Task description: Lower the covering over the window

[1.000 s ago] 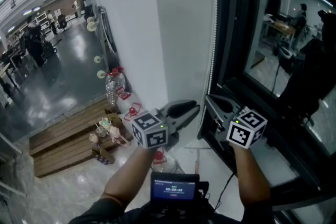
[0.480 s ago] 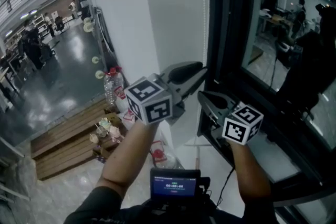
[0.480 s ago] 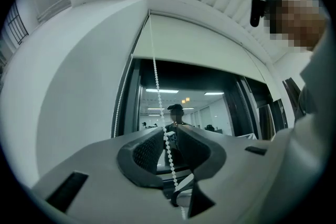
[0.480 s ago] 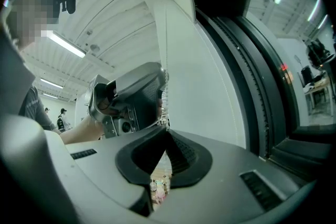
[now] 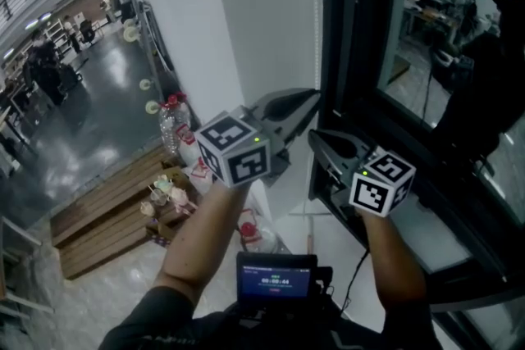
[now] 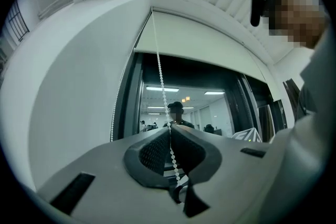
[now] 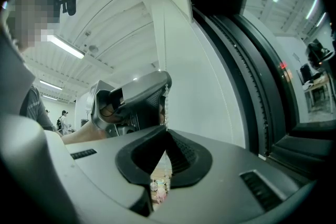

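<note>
**Both jaws clamped on the bead chain, blind high at the window's top edge**

The white roller blind (image 6: 205, 42) sits along the top edge of the window (image 5: 426, 37). It covers only the uppermost strip, and the dark glass below it is bare. In the left gripper view, the bead chain (image 6: 160, 73) drops from the blind's top left corner. It runs down along the left edge of the window, next to the dark window frame (image 5: 336, 53) and the white wall (image 5: 262, 12). A second strand of the chain hangs just beside the wall, further left.

The left gripper (image 5: 312, 100) is raised in front of the frame's left edge and points slightly upward. Its jaws have just been closing and now pinch the chain between their tips, with the beads running straight up from the grip toward the blind.

The right gripper (image 5: 316, 142) sits just below and to the right of the left one, close to it but not touching, and is held level. In the right gripper view its jaws are together. The same strand comes down from the left gripper into the point where they meet, so they appear to be clamped on the chain as well.

Below, wooden pallets (image 5: 107, 217) lie on the floor against the foot of the wall.
</note>
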`<state>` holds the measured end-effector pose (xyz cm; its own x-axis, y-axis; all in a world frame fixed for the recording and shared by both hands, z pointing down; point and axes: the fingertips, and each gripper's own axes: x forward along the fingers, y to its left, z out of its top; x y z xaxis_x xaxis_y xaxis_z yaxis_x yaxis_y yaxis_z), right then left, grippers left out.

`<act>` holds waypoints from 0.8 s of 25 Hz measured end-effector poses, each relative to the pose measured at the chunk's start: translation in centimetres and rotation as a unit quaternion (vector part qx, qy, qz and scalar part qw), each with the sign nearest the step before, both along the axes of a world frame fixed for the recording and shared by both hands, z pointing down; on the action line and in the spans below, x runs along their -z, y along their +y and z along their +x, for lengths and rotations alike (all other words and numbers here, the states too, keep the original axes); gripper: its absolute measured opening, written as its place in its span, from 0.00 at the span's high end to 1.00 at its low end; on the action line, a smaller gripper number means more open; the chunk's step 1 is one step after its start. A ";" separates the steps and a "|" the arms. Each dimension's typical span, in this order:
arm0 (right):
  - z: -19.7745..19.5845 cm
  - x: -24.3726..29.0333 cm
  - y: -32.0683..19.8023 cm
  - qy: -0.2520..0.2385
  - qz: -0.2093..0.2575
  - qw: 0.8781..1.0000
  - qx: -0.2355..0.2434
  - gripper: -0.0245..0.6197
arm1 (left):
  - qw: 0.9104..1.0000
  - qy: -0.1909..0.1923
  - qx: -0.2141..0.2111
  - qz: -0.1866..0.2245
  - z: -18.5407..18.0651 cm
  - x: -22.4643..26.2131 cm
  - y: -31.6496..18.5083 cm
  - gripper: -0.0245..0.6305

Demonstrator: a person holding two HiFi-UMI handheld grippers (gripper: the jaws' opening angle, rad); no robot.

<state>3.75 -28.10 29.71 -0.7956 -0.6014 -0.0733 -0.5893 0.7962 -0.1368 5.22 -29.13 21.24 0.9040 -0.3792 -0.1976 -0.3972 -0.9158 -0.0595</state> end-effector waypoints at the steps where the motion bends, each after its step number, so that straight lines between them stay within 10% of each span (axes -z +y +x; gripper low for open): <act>1: 0.0 -0.3 0.0 0.003 -0.004 1.000 0.000 0.96 | 1.000 0.000 0.001 -0.001 0.0 -0.3 0.0 0.94; 20: 1.3 -7.6 -0.9 0.031 -0.071 0.997 -0.021 0.96 | 0.999 -0.032 0.017 -0.038 0.8 -7.8 -0.8 0.94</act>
<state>5.01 -29.00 37.35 -0.7696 -0.6353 0.0641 -0.6329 0.7458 -0.2079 6.05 -29.91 29.07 0.9000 -0.4222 -0.1083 -0.4263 -0.9044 -0.0168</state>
